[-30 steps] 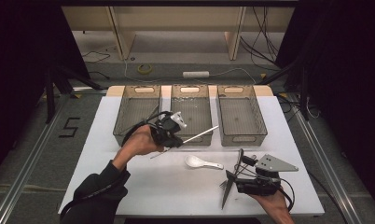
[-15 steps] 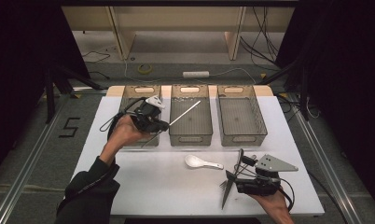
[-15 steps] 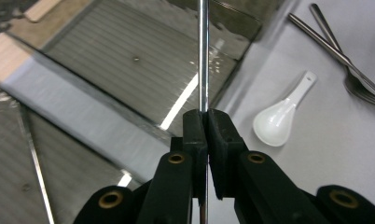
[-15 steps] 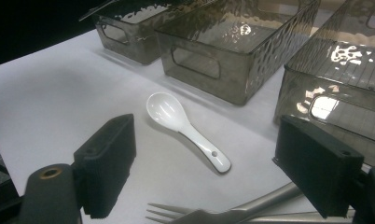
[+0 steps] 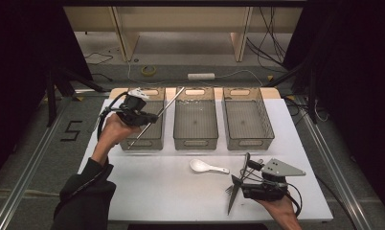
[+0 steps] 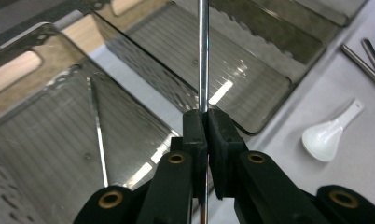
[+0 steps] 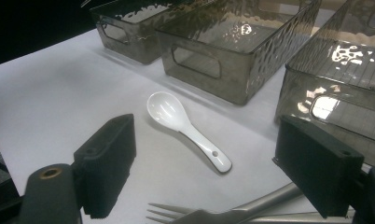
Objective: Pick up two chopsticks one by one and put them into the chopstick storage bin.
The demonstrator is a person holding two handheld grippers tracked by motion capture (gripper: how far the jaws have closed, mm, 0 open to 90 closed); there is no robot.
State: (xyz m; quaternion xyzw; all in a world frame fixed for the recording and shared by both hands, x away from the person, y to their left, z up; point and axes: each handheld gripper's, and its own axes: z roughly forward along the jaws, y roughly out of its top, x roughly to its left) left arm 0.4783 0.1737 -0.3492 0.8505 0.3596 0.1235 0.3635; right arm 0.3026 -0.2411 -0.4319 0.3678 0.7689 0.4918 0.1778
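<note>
Left gripper (image 5: 150, 117), fingers (image 6: 195, 135) pinching metal chopstick (image 5: 157, 117), hovers over left bin (image 5: 154, 140); level chopstick along bin before release. Right gripper (image 5: 241, 184) fingers spread near fork (image 7: 213, 213).

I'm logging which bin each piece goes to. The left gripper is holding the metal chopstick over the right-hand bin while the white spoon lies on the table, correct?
Not quite: the left gripper holds the metal chopstick over the left-hand bin, as the high view shows. The white spoon does lie on the table.
</note>
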